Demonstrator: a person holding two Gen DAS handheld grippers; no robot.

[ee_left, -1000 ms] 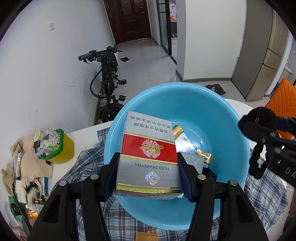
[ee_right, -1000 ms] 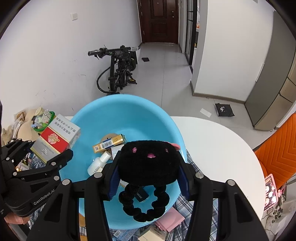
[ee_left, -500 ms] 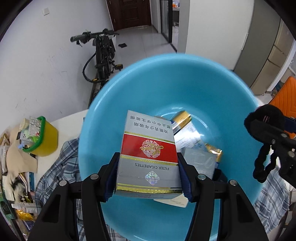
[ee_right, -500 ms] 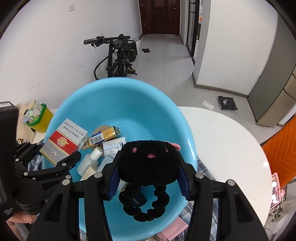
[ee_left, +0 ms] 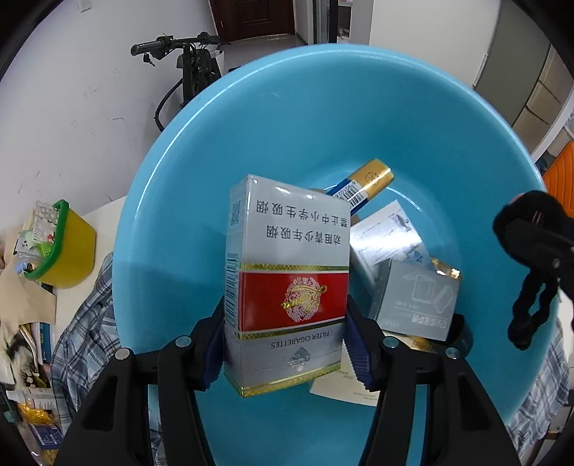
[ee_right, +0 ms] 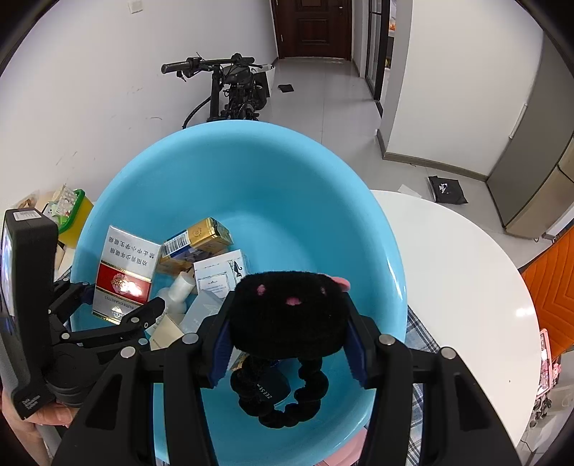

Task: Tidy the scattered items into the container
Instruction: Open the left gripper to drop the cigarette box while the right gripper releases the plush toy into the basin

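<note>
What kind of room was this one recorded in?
Most likely a lived-in flat, in a dining or entry area. A white round table stands on a tiled floor, a bicycle is parked against the wall near a dark wooden door, and an orange chair sits beside the table.

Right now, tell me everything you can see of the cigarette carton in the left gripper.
The cigarette carton is a silver box with a red middle band, a gold emblem, gold trim and glossy wrap. It reads "FILTER CIGARETTES", with Chinese lettering at the far end. The left gripper clamps its two long sides near the near end, holding it inside the blue basin, above the boxes there.
</note>
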